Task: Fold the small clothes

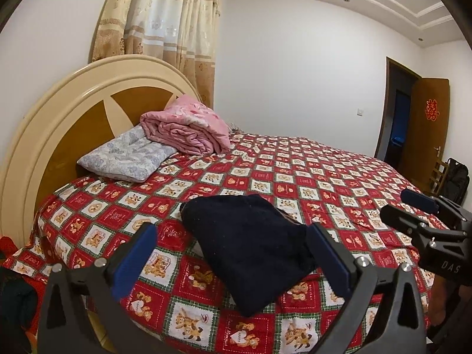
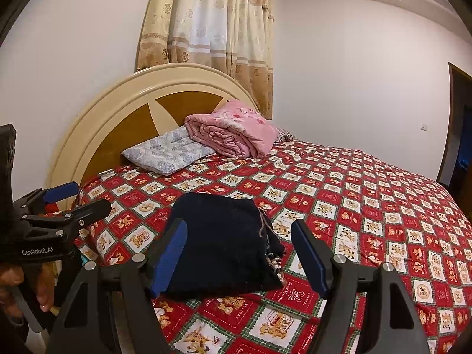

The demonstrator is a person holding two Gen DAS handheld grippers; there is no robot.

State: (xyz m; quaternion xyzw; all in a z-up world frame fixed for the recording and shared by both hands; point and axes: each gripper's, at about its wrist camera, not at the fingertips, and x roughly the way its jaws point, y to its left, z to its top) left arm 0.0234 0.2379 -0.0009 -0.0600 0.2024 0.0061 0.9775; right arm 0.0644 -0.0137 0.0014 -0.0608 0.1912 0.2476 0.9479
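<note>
A dark navy garment (image 1: 250, 247) lies folded in a compact bundle on the red bear-patterned bedspread (image 1: 339, 177), near the bed's front edge. It also shows in the right wrist view (image 2: 224, 244), with a striped trim at its right side. My left gripper (image 1: 233, 256) is open and empty, held just above and in front of the garment. My right gripper (image 2: 240, 259) is open and empty, likewise just in front of it. Each gripper appears in the other's view: the right one (image 1: 410, 206) at the right edge, the left one (image 2: 76, 197) at the left edge.
A pale floral pillow (image 1: 126, 156) and a rolled pink quilt (image 1: 188, 126) lie at the round headboard (image 1: 59, 124). Curtains (image 1: 165, 29) hang behind. An open wooden door (image 1: 424, 129) and a dark bag (image 1: 457, 180) stand at far right. The bed edge drops off at lower left.
</note>
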